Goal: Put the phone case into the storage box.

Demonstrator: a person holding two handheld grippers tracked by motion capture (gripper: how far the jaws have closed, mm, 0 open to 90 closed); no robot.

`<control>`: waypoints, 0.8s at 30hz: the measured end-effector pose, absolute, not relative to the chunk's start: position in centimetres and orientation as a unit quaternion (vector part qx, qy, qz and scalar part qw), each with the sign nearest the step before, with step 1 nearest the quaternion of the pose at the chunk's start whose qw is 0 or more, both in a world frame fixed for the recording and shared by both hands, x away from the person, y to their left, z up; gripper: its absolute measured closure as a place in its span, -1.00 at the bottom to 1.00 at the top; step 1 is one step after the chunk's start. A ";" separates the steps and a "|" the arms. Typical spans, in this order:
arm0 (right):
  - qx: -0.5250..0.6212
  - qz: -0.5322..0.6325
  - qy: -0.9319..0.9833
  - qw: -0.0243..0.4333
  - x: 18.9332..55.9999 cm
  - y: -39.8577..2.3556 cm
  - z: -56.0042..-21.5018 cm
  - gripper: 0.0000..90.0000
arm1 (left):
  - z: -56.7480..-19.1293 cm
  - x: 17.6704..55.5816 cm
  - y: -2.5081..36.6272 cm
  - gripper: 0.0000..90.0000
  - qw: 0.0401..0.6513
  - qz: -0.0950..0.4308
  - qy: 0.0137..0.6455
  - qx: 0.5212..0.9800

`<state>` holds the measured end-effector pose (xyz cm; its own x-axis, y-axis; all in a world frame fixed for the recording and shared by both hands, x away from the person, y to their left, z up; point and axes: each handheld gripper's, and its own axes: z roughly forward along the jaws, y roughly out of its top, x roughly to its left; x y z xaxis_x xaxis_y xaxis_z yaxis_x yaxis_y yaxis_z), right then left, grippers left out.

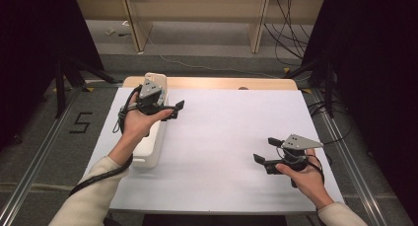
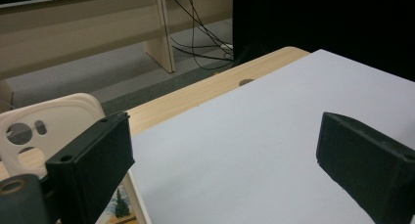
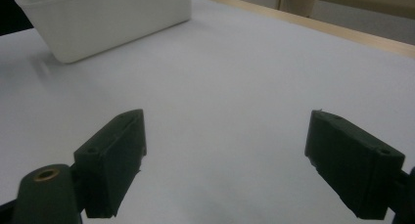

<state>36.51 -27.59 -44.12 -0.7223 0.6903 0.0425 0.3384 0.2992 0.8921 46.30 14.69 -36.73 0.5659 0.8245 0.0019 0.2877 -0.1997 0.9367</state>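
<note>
White table (image 1: 222, 152), bin (image 1: 150, 152), probably phone-case (image 2: 44, 128).

Quick count from my side of the table (image 1: 222, 186): two grippers, one bin, one phone case.

I'm holding two grippers, my left gripper (image 1: 175, 109) over the table's left part and my right gripper (image 1: 265, 150) over its right near part, two black jaws on each, all four spread wide. One white bin (image 1: 153, 152) sits on the table's left edge. One cream phone case (image 2: 46, 123) stands at the bin's far end. One white sheet (image 1: 222, 132) covers the table.
</note>
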 end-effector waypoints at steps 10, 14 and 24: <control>0.327 0.493 0.786 0.178 36.5 -27.6 -44.1 -0.64 | -36.8 45.3 14.2 -0.87 0.512 0.259 0.374 0.729; 0.326 0.494 0.786 0.177 36.5 -27.6 -44.1 -0.64 | -36.8 44.8 13.9 -0.87 0.516 0.254 0.369 0.730; 0.326 0.494 0.786 0.178 36.5 -27.6 -44.1 -0.64 | -37.2 43.6 13.3 -0.86 0.520 0.242 0.355 0.739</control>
<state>36.49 -27.56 -44.10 -0.7240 0.6885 0.0420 0.3368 0.2998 0.8926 43.56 13.30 -37.23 0.6310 0.7757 -0.0104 0.2721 -0.2087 0.9394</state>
